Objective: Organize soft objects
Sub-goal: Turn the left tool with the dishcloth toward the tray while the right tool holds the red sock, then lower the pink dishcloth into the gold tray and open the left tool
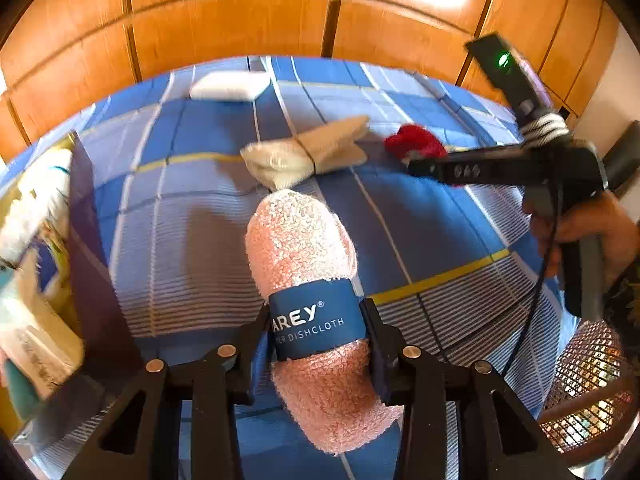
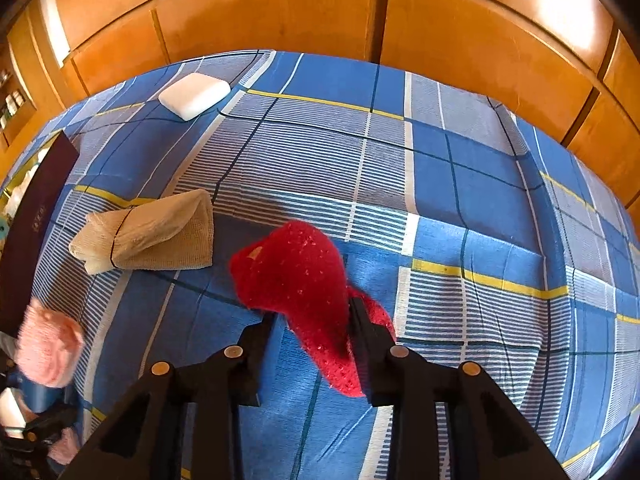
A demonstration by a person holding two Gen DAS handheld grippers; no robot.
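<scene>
My left claw (image 1: 318, 334) is clamped on a pink rolled dishcloth (image 1: 308, 280), both pads pressed against its blue paper band (image 1: 316, 318), and the roll sticks out ahead of the fingers over the bed (image 1: 420, 216) with its blue checked sheet. My right claw (image 2: 312, 324) has a red fluffy cloth (image 2: 296, 280) between its fingers; the cloth hangs against the right finger, while the left finger stands just clear of it with sheet showing in the gap, so the jaws are narrow but not pinching.

From the left wrist I see the right claw's whole body and the hand (image 1: 592, 236) that carries it, a box (image 1: 100, 256) with dark walls at the left edge holding pale soft things, and a mesh basket (image 1: 588, 392) at lower right. From the right wrist, only one dark wall of that box shows, and the pink roll appears blurred at the lower left.

Both views show a beige cloth bundle (image 2: 148, 232) tied round with a dark band, lying on the sheet between the two claws, and a white sponge-like block (image 2: 194, 94) far off near the wooden panels (image 2: 280, 12).
</scene>
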